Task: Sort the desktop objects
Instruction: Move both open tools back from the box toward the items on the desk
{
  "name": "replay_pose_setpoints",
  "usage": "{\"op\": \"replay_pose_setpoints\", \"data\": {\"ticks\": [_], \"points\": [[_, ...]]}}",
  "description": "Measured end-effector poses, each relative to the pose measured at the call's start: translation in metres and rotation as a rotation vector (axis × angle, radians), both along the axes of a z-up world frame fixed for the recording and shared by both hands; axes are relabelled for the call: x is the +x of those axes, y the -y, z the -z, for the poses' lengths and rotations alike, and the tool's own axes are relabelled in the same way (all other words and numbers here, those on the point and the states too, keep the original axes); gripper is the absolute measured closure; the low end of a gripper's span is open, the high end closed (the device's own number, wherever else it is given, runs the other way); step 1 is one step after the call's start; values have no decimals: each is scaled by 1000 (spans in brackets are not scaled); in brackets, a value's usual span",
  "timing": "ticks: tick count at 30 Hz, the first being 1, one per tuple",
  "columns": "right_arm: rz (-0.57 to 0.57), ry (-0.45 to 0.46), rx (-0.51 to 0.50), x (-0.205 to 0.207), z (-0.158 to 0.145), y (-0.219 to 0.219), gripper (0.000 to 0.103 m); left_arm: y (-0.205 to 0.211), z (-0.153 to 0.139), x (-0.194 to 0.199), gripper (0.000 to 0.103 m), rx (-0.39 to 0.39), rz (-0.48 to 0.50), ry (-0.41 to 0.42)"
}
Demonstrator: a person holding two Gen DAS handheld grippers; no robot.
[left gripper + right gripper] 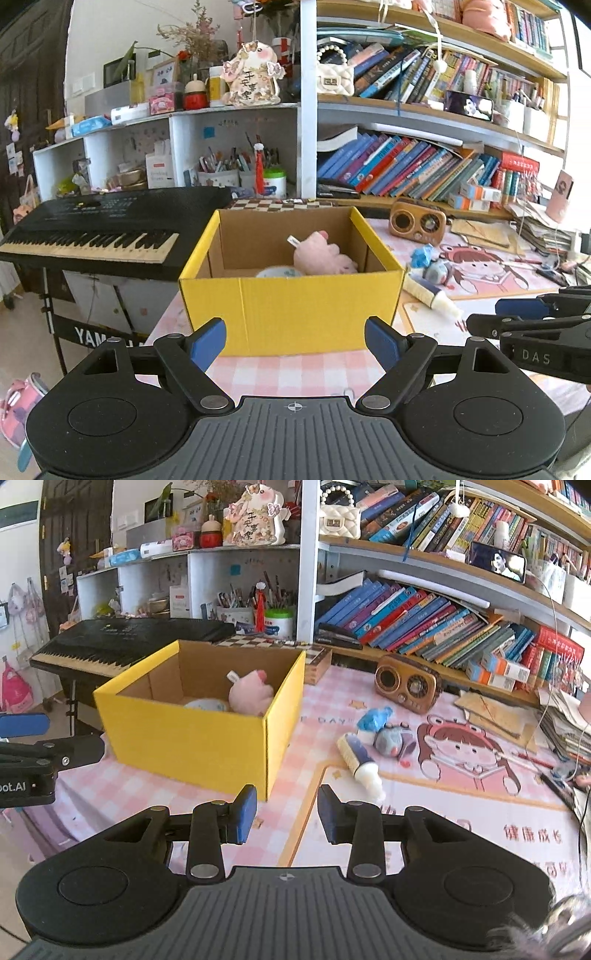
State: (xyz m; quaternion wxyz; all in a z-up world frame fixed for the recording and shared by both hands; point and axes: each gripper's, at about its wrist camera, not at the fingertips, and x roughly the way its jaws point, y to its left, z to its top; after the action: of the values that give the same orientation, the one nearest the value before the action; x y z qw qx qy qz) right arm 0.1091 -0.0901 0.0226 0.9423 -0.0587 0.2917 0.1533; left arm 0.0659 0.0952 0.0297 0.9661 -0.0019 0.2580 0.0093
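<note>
**A:** What can't you make out from where you stand?

**B:** Most of what lies in the yellow box [291, 306]. Its front wall hides the lower half of the pink plush toy [323, 254], and of the pale round thing [279, 272] beside it you see only a curved top edge; what it is, you cannot tell. In your right wrist view the box rim does the same to the plush.

**A:** And on the desk?

**B:** The white tube [360, 766] lies on the pink checked mat [325, 709], well apart from the box, on its right. Just behind it sit a crumpled blue thing [375, 718] and a small grey rounded toy [393, 740], touching each other; their details are too blurred to read. The wooden radio [408, 683] stands further back, near the books.

**A:** Your tools?

**B:** Your left gripper [295, 341] stands wide, pads apart with nothing between them, facing the box's front wall without touching it. Your right gripper [286, 814] has a narrow gap, also empty, over the mat near the box's front corner. Each gripper shows only partly at the edge of the other's view.
</note>
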Motion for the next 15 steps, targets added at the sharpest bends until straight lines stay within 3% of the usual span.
{"op": "replay_pose_setpoints", "data": {"ticks": [15], "points": [[-16,-26,-28,-43,13,1,67,11,13,-36,17,-36,-8,-16]]}}
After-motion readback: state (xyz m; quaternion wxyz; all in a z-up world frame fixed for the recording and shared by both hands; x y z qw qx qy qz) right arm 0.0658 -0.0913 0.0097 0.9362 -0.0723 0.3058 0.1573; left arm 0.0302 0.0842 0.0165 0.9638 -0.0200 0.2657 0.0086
